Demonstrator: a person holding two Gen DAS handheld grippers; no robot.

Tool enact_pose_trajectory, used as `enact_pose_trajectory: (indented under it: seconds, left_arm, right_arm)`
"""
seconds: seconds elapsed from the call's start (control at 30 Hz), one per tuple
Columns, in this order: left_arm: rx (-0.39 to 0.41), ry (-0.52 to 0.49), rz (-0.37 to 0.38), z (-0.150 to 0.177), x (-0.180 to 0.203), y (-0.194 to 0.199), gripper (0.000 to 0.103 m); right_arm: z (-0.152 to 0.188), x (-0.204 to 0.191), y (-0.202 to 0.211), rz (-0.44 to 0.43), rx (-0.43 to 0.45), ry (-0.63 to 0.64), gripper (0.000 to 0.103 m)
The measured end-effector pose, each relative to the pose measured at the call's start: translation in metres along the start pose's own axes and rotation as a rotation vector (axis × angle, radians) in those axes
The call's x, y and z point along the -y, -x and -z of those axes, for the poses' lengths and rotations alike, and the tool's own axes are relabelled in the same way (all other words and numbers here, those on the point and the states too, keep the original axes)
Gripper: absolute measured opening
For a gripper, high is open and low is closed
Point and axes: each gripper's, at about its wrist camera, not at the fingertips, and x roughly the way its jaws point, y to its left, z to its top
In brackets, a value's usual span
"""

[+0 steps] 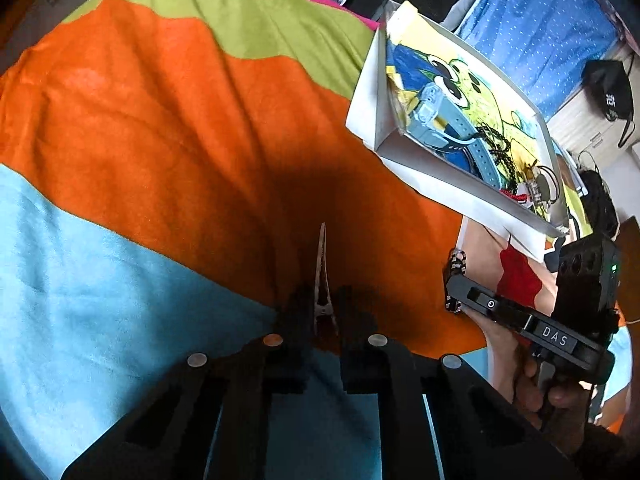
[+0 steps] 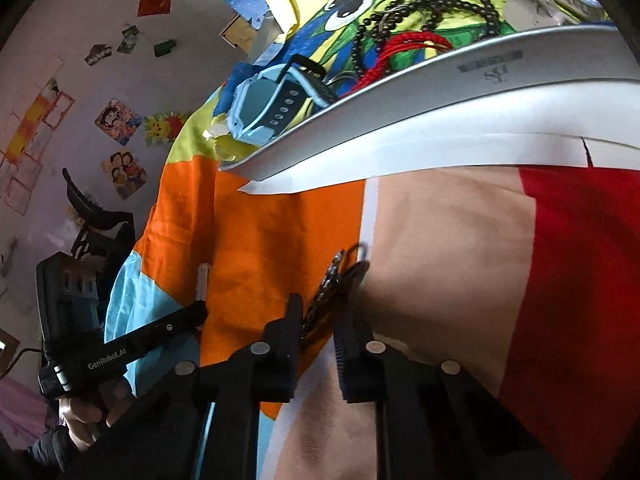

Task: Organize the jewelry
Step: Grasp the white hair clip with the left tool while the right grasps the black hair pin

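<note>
My left gripper (image 1: 324, 304) is shut on a silver hair clip (image 1: 322, 268) that points forward above the orange cloth. My right gripper (image 2: 320, 312) is shut on a black-and-white patterned hair clip (image 2: 332, 280); that gripper also shows in the left wrist view (image 1: 454, 284), holding the clip (image 1: 457, 262) beside the box. The white box (image 1: 400, 160) lies at the right and holds a light blue watch (image 1: 432, 116), black beads (image 1: 498, 148), a red cord (image 2: 400, 50) and a silver piece (image 1: 540, 192).
A colourful striped cloth (image 1: 180, 120) of orange, green and light blue covers the surface. The box's white wall (image 2: 440, 120) stands close ahead of my right gripper. A wall with stickers (image 2: 120, 120) is at the left.
</note>
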Motion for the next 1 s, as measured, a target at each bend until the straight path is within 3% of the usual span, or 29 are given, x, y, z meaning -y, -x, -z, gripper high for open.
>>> enact_pose_trajectory:
  seconds: [0.13,0.43,1.0]
  left_arm:
    - [0.013,-0.011,-0.003,0.004,0.004,0.002,0.009]
    - [0.041,-0.081,-0.057,0.012,0.021,0.005,0.009]
    - [0.127,-0.135,-0.057,0.015,0.033,0.016,0.009]
  right_arm:
    - [0.001,-0.01,0.001,-0.021,0.0,0.023,0.006]
    - [0.009,-0.02,0.004,0.001,0.018,0.072,0.005]
    - [0.01,-0.041,0.015,0.032,0.099,0.161,0.005]
